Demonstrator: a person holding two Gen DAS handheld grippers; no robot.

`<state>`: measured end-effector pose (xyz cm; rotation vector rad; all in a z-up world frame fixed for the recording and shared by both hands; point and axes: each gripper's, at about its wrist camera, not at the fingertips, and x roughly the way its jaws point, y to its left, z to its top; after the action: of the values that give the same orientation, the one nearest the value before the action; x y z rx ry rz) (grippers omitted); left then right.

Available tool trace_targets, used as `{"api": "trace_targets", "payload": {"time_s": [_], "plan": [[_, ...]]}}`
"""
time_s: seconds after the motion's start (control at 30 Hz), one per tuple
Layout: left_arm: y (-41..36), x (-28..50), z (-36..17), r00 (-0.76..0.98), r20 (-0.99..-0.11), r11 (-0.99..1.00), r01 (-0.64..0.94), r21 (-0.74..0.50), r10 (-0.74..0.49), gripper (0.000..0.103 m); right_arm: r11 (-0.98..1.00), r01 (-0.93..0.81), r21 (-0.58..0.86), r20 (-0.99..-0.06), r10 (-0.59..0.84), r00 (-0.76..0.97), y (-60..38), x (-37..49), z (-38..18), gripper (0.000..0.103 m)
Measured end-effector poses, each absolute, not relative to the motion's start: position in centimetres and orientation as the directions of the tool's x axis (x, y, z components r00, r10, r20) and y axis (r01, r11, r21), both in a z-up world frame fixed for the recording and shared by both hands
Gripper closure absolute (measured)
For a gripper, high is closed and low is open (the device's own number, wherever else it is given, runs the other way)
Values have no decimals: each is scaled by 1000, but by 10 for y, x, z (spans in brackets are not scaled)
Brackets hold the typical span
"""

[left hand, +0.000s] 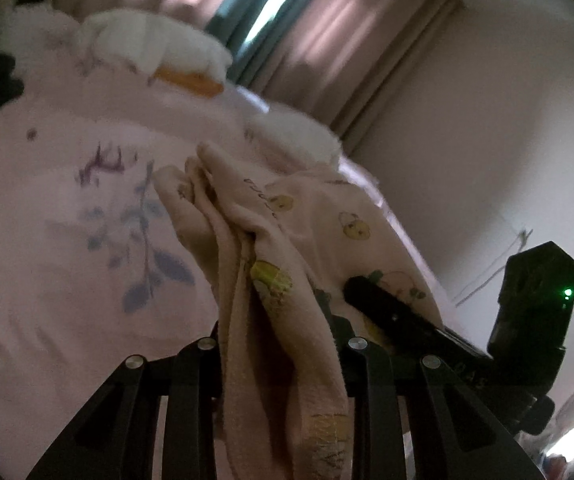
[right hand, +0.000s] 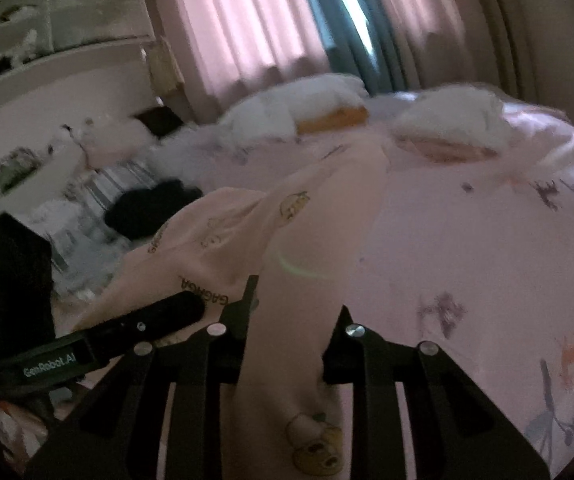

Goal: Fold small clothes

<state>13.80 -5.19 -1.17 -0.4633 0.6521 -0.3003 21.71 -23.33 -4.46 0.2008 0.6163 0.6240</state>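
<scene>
A peach garment (left hand: 247,216) printed with yellow bears hangs bunched above the bed. My left gripper (left hand: 283,320) is shut on one gathered edge, and the cloth drapes over its jaws. In the right wrist view the same garment (right hand: 223,232) stretches away to the left, with my right gripper (right hand: 297,300) shut on a fold of it. Each view shows the other gripper close by: a black finger (left hand: 383,308) of the right one lies on the cloth, and a finger (right hand: 167,316) of the left one reaches in from the lower left.
A pink floral bed sheet (right hand: 467,260) spreads under the garment. White pillows (right hand: 307,108) lie at the far end before pink curtains (right hand: 247,20). A black piece of clothing (right hand: 151,204) and striped laundry lie at the left. Shelves (right hand: 47,20) stand at the far left.
</scene>
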Motion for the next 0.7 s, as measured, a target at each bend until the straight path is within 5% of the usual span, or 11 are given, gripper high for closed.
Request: {"api": "trace_targets", "payload": {"time_s": [0.23,0.7], "plan": [[-63,157,-82,656,-649,882,55,-467,-385,77,821,-412,395,-605,570,556,-235,231,-124,78],[-60,155,-102,650,-637,870,78,-486,-414,69,836,-337,433,-628,548,552,-239,228,-150,70]]}}
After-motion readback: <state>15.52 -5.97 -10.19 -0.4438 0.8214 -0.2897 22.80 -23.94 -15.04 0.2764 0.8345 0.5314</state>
